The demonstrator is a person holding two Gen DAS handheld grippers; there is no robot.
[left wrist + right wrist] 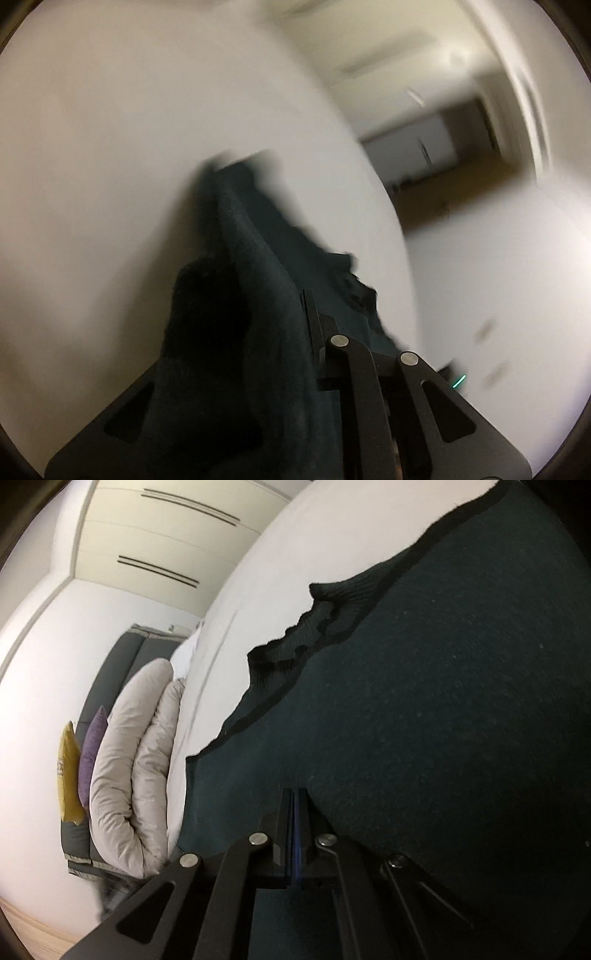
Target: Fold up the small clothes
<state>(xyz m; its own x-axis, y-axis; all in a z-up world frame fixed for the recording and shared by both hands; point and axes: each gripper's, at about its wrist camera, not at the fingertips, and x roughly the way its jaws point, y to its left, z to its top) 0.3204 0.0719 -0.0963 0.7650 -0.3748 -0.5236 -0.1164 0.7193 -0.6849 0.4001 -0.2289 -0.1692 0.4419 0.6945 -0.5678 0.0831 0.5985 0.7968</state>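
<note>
A dark teal knit garment (424, 701) with a black trimmed edge lies over a white bed surface (295, 572). My right gripper (295, 794) is shut on the garment's cloth, fingers pressed together on it. In the left wrist view, blurred by motion, the same garment (258, 258) drapes over my left gripper (306, 295), which is shut on it; the cloth hides the left finger.
A white bed surface (147, 147) fills most of the left wrist view, with a room beyond (443, 166). In the right wrist view, a rolled pale duvet (129, 775), a purple cushion (90, 753) and a yellow cushion (68, 775) sit by a grey headboard (110, 672).
</note>
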